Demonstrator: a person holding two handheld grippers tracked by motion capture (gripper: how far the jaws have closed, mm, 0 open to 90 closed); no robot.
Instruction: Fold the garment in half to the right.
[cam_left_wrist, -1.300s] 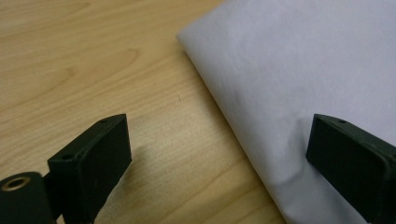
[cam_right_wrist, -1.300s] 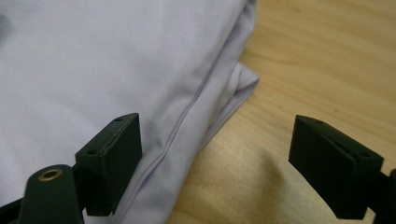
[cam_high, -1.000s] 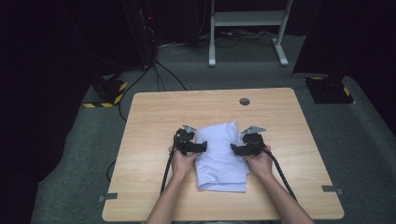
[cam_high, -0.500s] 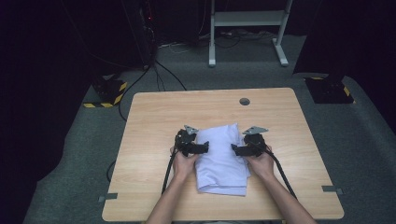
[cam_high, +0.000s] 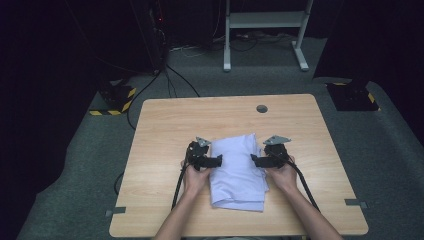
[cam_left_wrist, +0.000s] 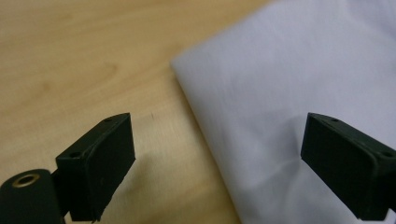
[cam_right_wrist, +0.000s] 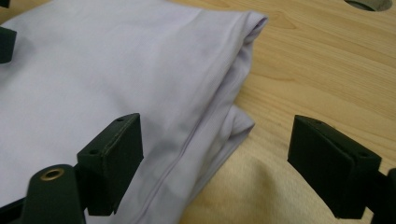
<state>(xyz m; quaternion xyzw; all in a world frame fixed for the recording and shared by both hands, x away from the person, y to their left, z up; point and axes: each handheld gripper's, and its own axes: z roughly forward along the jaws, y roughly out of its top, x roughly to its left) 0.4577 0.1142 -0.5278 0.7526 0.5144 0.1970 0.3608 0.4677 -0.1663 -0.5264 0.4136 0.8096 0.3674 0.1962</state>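
A folded white cloth (cam_high: 237, 172) lies flat near the middle of the worktop (cam_high: 165, 125), a little toward the 6 o'clock edge. It is judged to be light, soft and limp: several thin layers are stacked, and in the right gripper view the layers (cam_right_wrist: 233, 84) part slightly along the fold. It would sag and unfold if lifted by one layer alone, so a hold is best taken across the full thickness of an edge, with both sides raised together.

The left gripper (cam_high: 214, 161) is held at the cloth's 9 o'clock edge, its jaws spread wide, one over the bare wood and one over the fabric (cam_left_wrist: 280, 93). The right gripper (cam_high: 257, 160) is held at the 3 o'clock edge, its jaws likewise spread, straddling the seam. Nothing is pinched.

A round cable hole (cam_high: 261, 108) is set in the worktop toward 12 o'clock, well apart from the cloth.
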